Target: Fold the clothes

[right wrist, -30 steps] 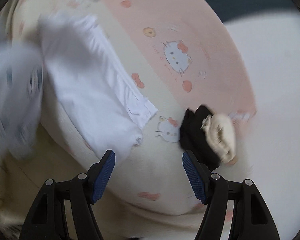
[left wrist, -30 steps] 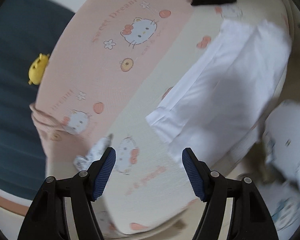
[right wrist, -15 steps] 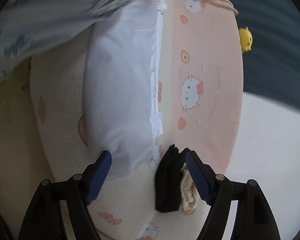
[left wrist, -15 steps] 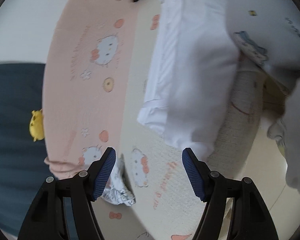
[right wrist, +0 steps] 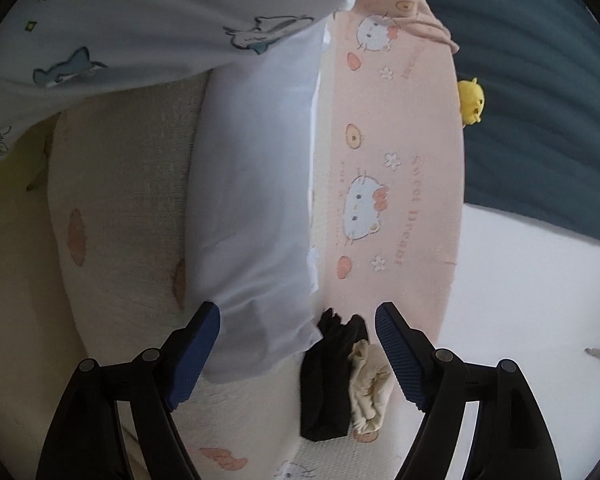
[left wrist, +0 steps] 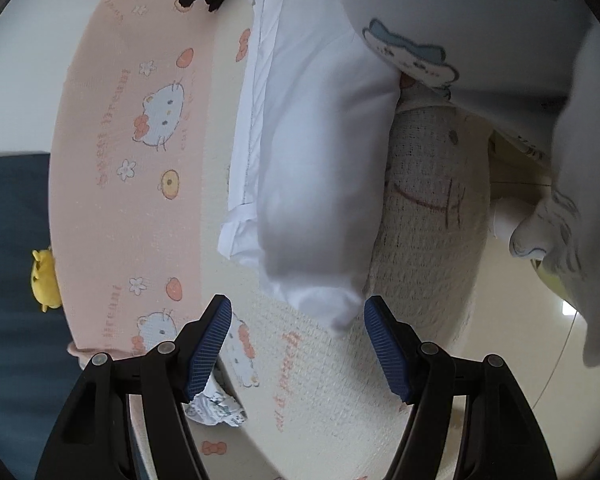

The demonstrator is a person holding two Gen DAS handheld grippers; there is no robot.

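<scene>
A white garment [left wrist: 308,160], folded into a long strip, lies on the cream and pink cartoon-cat blanket [left wrist: 140,184]. My left gripper [left wrist: 296,320] stands open just above one end of the strip. The garment's corner reaches in between the jaws without touching the pads. In the right wrist view the other end of the white garment [right wrist: 252,208] lies between the jaws of my right gripper [right wrist: 298,320]. These jaws are opening and their pads press on nothing.
A folded black cloth [right wrist: 326,380] and a cream cloth [right wrist: 370,388] lie beside the strip's end by the right gripper. A small patterned cloth [left wrist: 216,408] sits under the left finger. A yellow plush [right wrist: 471,100] sits at the blanket's edge. A person's cartoon-print clothing [left wrist: 460,20] hangs close over the bed.
Both views have rolled and both grippers have come down closer to the white garment's ends. The right jaws have spread wider. The printed clothing now fills more of each view.
</scene>
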